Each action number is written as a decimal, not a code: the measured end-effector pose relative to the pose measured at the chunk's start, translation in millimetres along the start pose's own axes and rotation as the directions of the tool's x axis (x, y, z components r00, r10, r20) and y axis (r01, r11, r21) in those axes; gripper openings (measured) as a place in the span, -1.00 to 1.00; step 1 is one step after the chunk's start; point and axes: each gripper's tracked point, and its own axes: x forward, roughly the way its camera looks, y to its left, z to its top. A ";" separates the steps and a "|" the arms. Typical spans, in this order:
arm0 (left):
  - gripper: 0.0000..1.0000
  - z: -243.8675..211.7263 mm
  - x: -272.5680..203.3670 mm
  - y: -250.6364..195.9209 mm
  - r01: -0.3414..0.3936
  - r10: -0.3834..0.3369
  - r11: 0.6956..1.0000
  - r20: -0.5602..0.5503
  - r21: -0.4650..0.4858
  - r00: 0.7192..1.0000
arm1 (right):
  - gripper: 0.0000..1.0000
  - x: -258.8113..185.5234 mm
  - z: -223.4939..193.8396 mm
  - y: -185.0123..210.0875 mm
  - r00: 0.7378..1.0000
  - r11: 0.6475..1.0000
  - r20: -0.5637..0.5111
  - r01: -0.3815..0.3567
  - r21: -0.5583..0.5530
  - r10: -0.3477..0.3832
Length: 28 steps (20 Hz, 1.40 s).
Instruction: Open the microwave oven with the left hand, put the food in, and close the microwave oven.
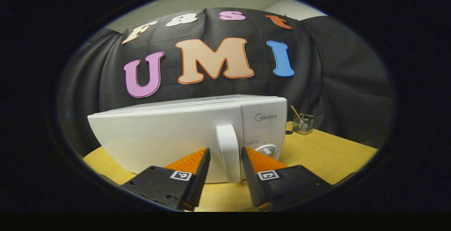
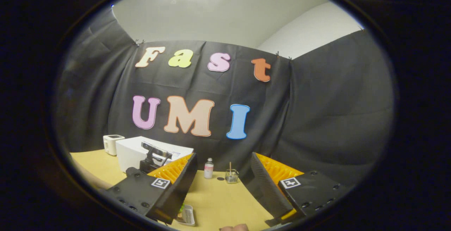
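Microwave oven (image 1: 169, 136) fills the centre of the left gripper view, a white box standing on the wooden table (image 1: 327, 153), its door shut and its upright white handle (image 1: 229, 151) in the lower middle of the frame. The left gripper (image 1: 225, 158) sits at the bottom centre with its fingers spread, one on each side of the handle and close to it; whether either one touches it cannot be told. To the right of the handle is the control panel with a round dial (image 1: 267, 150), partly behind the right-hand finger. Farther back, at the right of the frame, a small wire holder (image 1: 303, 123) with a stick in it stands on the table near the booth wall. In the right gripper view the right gripper (image 2: 223, 174) is at the bottom centre, its fingers wide apart with nothing between them. At the lower left of that frame the microwave oven (image 2: 134, 151) appears well back on the table (image 2: 218, 203), with the left gripper (image 2: 155, 157) in front of it and a small white appliance (image 2: 112, 143) just to its left. A small bottle (image 2: 209, 168) and a glass holder (image 2: 231, 176) stand between the fingers in the distance. A tray of food (image 2: 186, 214) lies at the bottom edge, partly behind the left-hand finger.
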 end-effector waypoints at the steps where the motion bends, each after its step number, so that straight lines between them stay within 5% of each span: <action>1: -0.26 -4.1 2.1 0.0 0.001 -0.002 1.000 -0.020 -0.015 1.000 | 0.94 -1.0 0.2 2.2 1.000 1.000 0.004 -0.005 -0.005 0.005; 10: -0.99 -4.7 1.2 -1.9 -0.008 0.007 1.000 -0.023 -0.026 1.000 | 0.94 -0.7 -4.2 7.8 1.000 1.000 -0.008 -0.023 -0.012 0.023; 13: -0.98 -5.6 -3.5 -1.6 0.003 -0.003 1.000 -0.049 -0.011 0.999 | 0.93 0.8 -4.6 11.0 0.999 0.999 -0.003 -0.032 -0.013 0.032; 15: -0.98 -16.3 -33.0 0.1 -0.014 0.008 0.996 -0.067 -0.089 0.998 | 0.93 3.1 -10.4 12.6 0.999 0.999 -0.010 -0.037 -0.021 0.037; 17: -0.99 -13.6 -61.4 0.6 -0.014 0.012 0.999 -0.043 -0.035 0.999 | 0.94 7.1 -13.4 17.8 0.999 0.999 -0.016 -0.048 -0.004 0.048; 21: -0.98 -23.4 -109.4 14.1 0.017 -0.024 0.994 -0.068 -0.106 0.997 | 0.94 19.7 -34.0 35.3 0.995 0.996 -0.041 -0.091 0.008 0.091; 28: -0.98 -37.6 -182.6 48.0 0.038 -0.051 0.995 -0.140 -0.094 0.989 | 0.94 22.9 -77.1 86.1 0.977 0.980 -0.087 -0.194 0.031 0.196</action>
